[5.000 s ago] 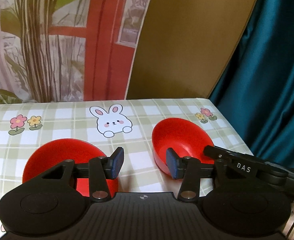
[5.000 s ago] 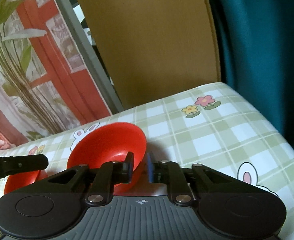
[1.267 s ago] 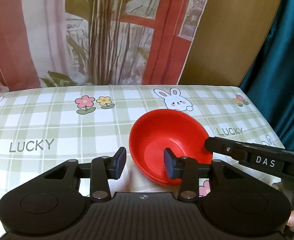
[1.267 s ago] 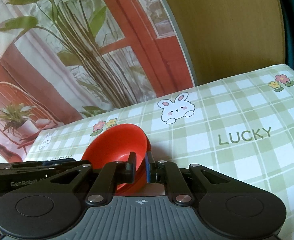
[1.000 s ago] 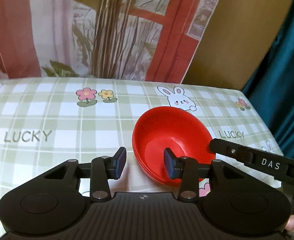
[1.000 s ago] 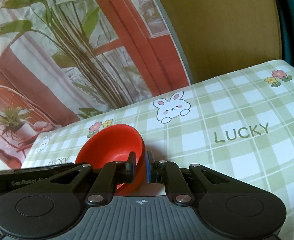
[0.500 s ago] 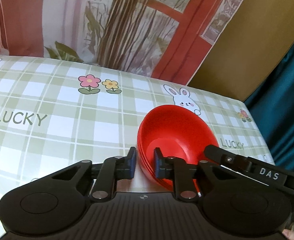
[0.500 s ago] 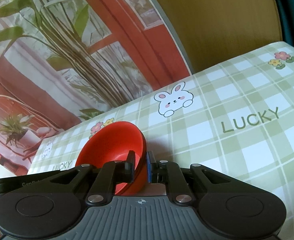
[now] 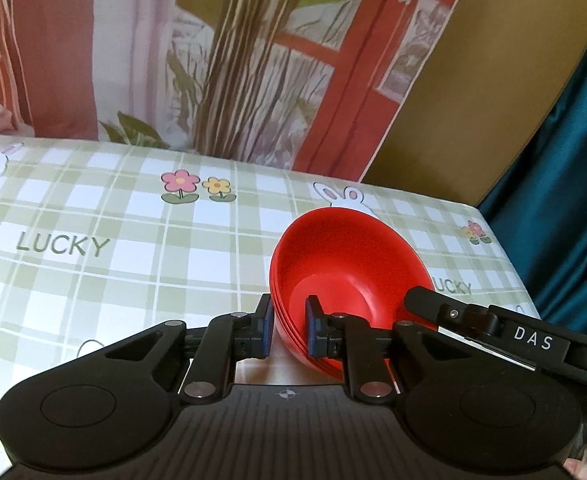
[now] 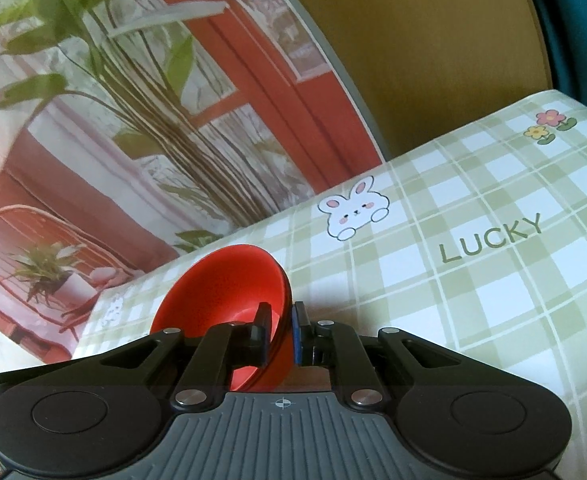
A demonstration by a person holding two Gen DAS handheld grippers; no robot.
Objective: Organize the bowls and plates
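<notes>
Here the red bowls [image 9: 349, 276], smooth glossy plastic nested in a round stack, sit over the checked green tablecloth [image 9: 133, 248], printed with rabbits, flowers and "LUCKY". The left gripper [image 9: 289, 330] is clamped on the rim at the stack's nine o'clock, the right gripper [image 10: 281, 332] on the rim at three o'clock. "DAS" reads white on the right gripper's black finger [image 9: 493, 328].
</notes>
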